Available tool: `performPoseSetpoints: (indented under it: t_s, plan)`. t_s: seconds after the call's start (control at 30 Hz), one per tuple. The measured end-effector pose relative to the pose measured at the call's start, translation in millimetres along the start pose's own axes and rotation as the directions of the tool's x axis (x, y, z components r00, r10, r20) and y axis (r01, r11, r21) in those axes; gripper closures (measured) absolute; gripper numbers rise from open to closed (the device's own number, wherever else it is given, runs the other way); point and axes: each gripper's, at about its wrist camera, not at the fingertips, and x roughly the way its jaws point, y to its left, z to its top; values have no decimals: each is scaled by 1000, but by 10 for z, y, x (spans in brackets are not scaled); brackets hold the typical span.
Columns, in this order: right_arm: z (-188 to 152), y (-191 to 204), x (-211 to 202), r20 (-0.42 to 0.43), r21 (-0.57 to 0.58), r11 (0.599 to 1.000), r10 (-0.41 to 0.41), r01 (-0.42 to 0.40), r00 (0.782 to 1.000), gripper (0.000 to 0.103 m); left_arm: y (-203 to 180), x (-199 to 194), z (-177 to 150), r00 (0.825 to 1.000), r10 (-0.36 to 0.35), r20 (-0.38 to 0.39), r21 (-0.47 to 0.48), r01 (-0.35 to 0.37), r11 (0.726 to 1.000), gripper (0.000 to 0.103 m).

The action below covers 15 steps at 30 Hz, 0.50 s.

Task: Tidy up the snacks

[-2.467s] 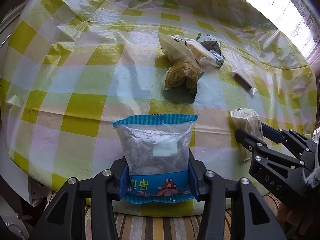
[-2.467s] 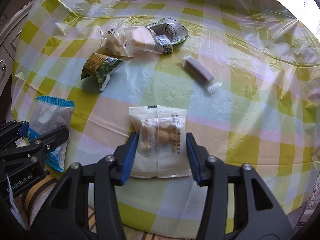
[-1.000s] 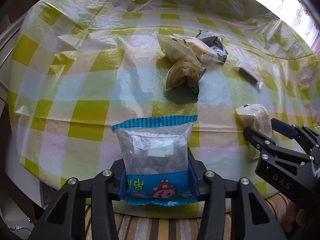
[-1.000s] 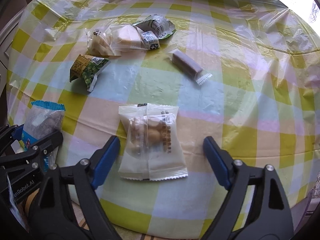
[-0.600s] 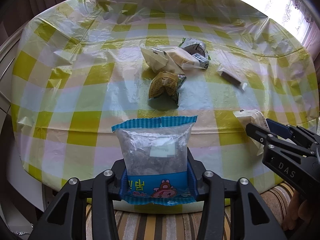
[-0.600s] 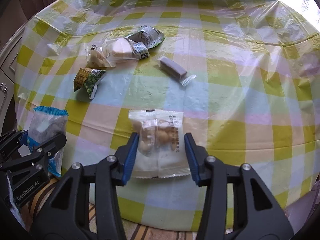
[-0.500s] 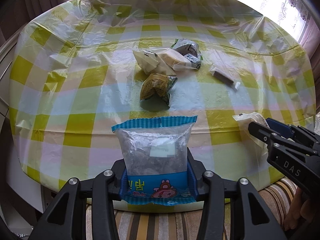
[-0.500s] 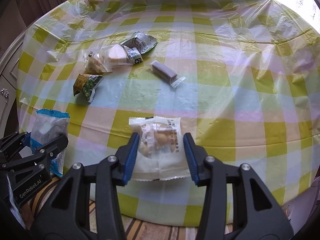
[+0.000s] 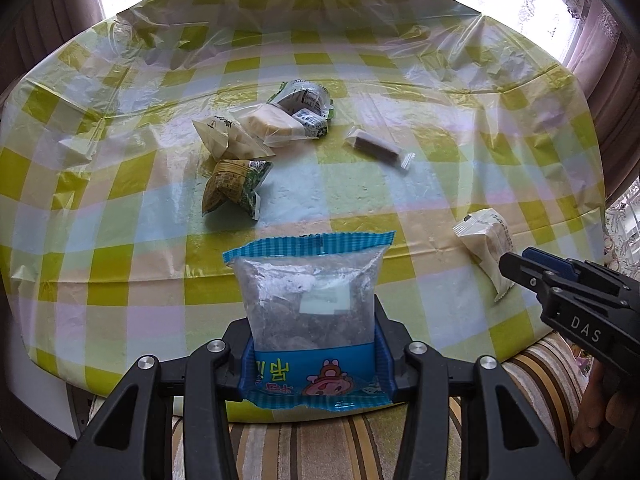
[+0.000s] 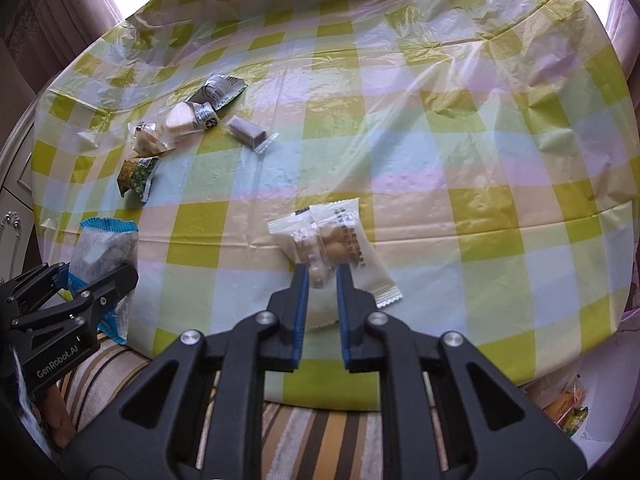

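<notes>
My left gripper [image 9: 310,320] is shut on the lower part of a clear snack packet with blue ends [image 9: 308,292], held upright over the table's near edge. My right gripper [image 10: 322,276] is shut on a white packet of small round biscuits [image 10: 332,236], which hangs tilted to the left above the checked tablecloth [image 10: 440,140]. In the left wrist view the right gripper [image 9: 516,264] and the white packet [image 9: 486,240] show at the right. The right wrist view has the left gripper [image 10: 100,276] and the blue packet [image 10: 102,248] at its left.
Further back on the table lie a green-yellow packet [image 9: 234,186], a cluster of pale wrapped snacks [image 9: 280,124] and a wrapped brown bar [image 9: 376,148]. A striped cushion [image 9: 320,440] sits below the table's near edge. More packets lie on the floor at the right [image 10: 568,412].
My right gripper shut on the white packet and lifted it off the cloth; the packet now sits tilted. Both grippers have drawn back from the table, so more of it shows.
</notes>
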Motion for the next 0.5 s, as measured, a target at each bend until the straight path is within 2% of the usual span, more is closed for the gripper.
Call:
performPoseSetpoints:
  t_s: [0.03, 0.07, 0.1, 0.37, 0.4, 0.43, 0.5]
  plan:
    - [-8, -23, -8, -1, 3, 1000, 13, -13, 1000, 28, 4, -13, 0, 1000, -1, 2, -2, 1, 1000, 56]
    - [-25, -52, -32, 6, 2, 999, 41, -41, 999, 22, 4, -28, 0, 1000, -4, 4, -3, 4, 1000, 56]
    - [-25, -52, -32, 6, 2, 999, 41, -41, 999, 21, 0, -44, -1, 1000, -7, 6, -2, 7, 1000, 56]
    - [56, -84, 115, -35, -94, 996, -3, 0, 999, 21, -4, -92, -14, 1000, -25, 14, -2, 25, 1000, 56]
    - [78, -85, 154, -44, -101, 995, -4, 0, 999, 27, -4, -92, -17, 1000, -26, 13, -3, 26, 1000, 56]
    - [95, -81, 193, -50, -110, 994, -6, 1, 999, 43, -1, -93, -19, 1000, -29, 13, -4, 29, 1000, 56]
    - [110, -56, 236, -56, -130, 991, -23, 15, 998, 44, 0, -94, -23, 999, -29, 13, -6, 29, 1000, 56]
